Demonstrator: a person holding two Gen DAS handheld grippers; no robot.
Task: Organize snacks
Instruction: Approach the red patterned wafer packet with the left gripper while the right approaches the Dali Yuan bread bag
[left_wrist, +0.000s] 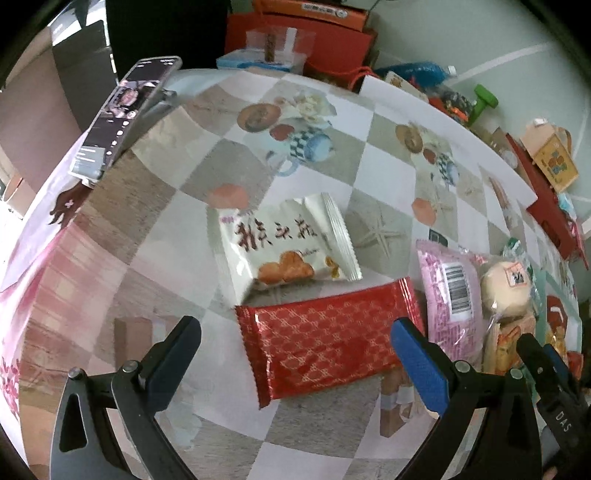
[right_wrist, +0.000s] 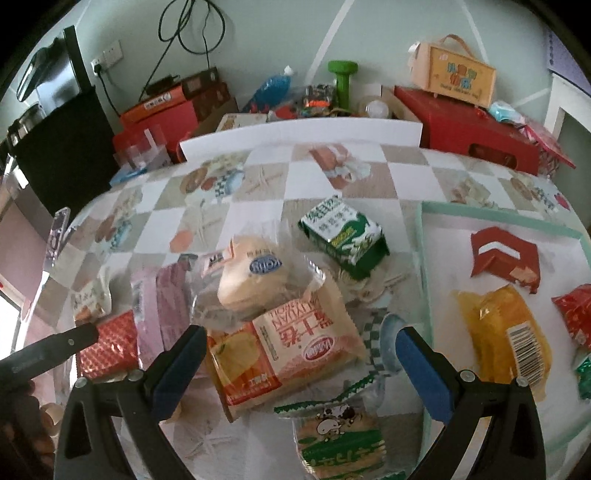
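Red foil snack packet (left_wrist: 332, 339) lies low in the frame between the wide-open, empty left claw (left_wrist: 295, 350), ready for picking; right claw (right_wrist: 301, 354), equally open, straddles the orange biscuit pack (right_wrist: 280, 354) beside the green-rimmed tray (right_wrist: 423, 258).

A: What lies ahead of the left tongs (left_wrist: 295, 354)?
B: Wide open, a red packet (left_wrist: 328, 343) lies between the tips, a white packet (left_wrist: 284, 243) just beyond; bare tablecloth (left_wrist: 155, 258) stretches left.

A: And the right tongs (right_wrist: 299, 365)?
B: Snacks crowd the gap: an orange packet (right_wrist: 280, 354), a bun (right_wrist: 247, 280) behind. To their right, a tray (right_wrist: 424, 258) has open floor.
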